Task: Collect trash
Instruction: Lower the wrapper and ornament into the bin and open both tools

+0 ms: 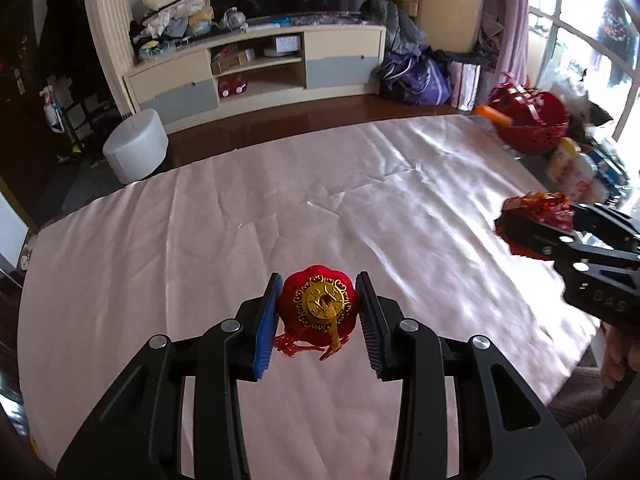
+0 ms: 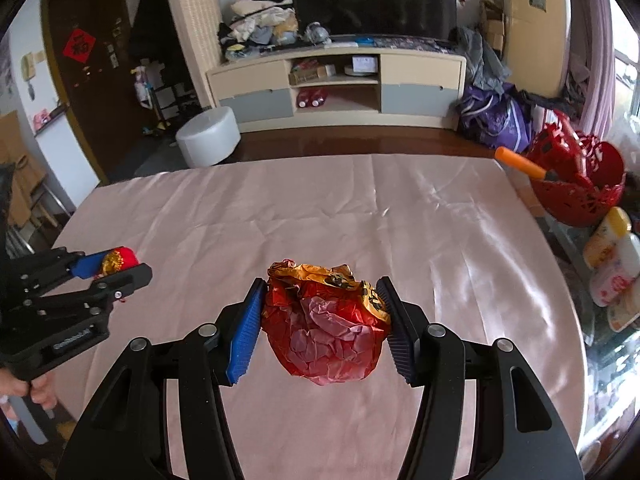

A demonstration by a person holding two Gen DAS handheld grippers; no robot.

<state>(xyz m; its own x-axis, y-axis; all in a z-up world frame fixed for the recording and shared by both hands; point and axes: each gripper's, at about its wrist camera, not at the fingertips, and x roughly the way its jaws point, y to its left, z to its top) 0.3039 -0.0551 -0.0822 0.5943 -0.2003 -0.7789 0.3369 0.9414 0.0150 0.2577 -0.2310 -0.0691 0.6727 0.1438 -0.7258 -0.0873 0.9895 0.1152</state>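
Left wrist view: the left tongs [image 1: 319, 310] are closed on a small red lantern ornament [image 1: 318, 306], its gold cap facing the camera and a gold tassel and red fringe hanging below it. Both blue pads [image 1: 267, 326] press its sides, and it is held above the pink satin cloth [image 1: 280, 208] that covers the desk. At the right edge of this view the right tongs [image 1: 536, 226] reach in from the near right, clamped on a crumpled wad of red and gold wrapping paper [image 1: 536, 210].

In the right wrist view the same wad of paper [image 2: 326, 326] fills the gap between the right tongs [image 2: 320, 328], squeezed on both sides and lifted clear of the cloth [image 2: 320, 208]. The left tongs [image 2: 110, 266] show at the left edge, with the lantern ornament [image 2: 120, 258] pinched at their tips.

Beyond the far right corner of the desk stands a red openwork basket [image 2: 580, 192] with an orange handle [image 2: 520, 162] sticking out of it toward the left; in the left wrist view it sits at the far right [image 1: 532, 120]. Just nearer than the basket, along the right edge, are a few yellow and white bottles [image 2: 612, 264]. On the floor past the far left corner is a round white stool [image 2: 208, 136], and a cream TV cabinet [image 2: 336, 88] stands against the far wall.
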